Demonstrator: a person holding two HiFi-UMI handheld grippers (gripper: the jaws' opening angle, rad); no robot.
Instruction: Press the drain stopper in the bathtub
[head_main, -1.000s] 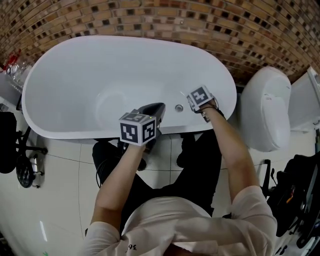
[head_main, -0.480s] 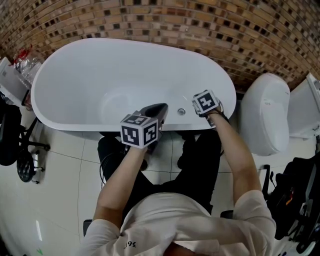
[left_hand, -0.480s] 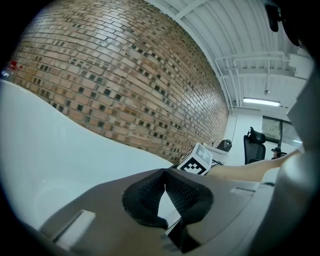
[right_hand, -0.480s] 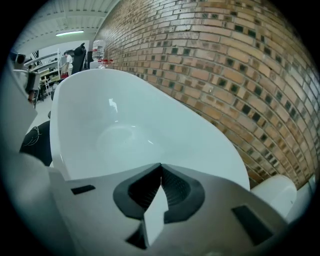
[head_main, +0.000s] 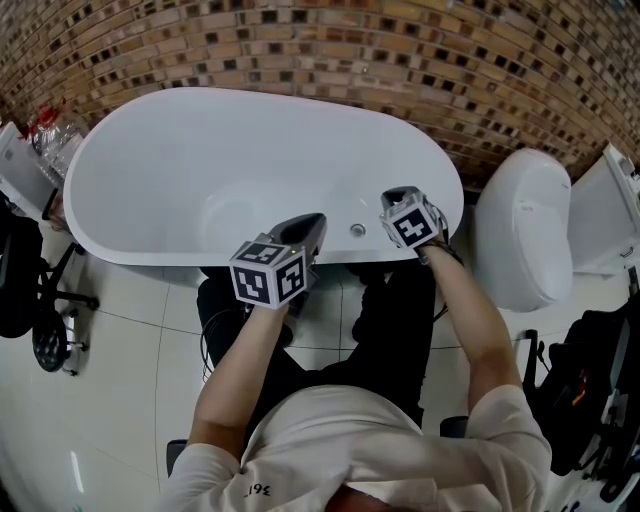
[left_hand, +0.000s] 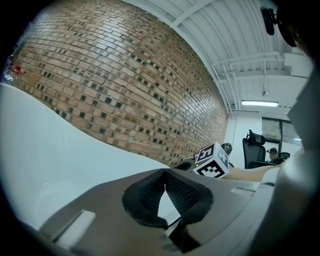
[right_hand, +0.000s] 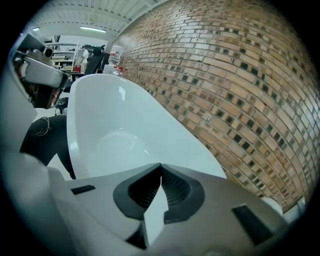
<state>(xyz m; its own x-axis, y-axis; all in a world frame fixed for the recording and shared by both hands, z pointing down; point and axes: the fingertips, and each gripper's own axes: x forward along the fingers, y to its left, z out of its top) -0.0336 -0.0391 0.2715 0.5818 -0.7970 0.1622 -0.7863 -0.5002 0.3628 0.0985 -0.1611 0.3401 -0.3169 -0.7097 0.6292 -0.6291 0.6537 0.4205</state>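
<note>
1. The tub (head_main: 300, 150) sits a little lower and further right in the head view than a second ago. The wall (head_main: 400, 60) fills more of the top. This looks like a shift of the head, not of the tub.
2. The person stands at the near rim, with the toilet (head_main: 520, 230) to the right. Both arms reach over the rim much as before.
3. The left gripper (head_main: 312, 224) has hardly moved. Its tip lies over the near inner wall, just left of the stopper. Its own view shows the jaws closed together with nothing between them, and only white tub and brick beyond.
4. The right gripper (head_main: 397, 195) has tipped. Its nose now shows past the marker cube and points into the tub, just right of the stopper. Its jaws are also closed and empty.
5. The stopper (head_main: 357, 230) is, as far as I can tell, the small round metal fitting low on the near inner wall, between the two grippers. Neither tip touches it.
6. I judge that the press has not begun. The right gripper's new tilt looks like lining up, and a closed tip suits pushing.
</note>
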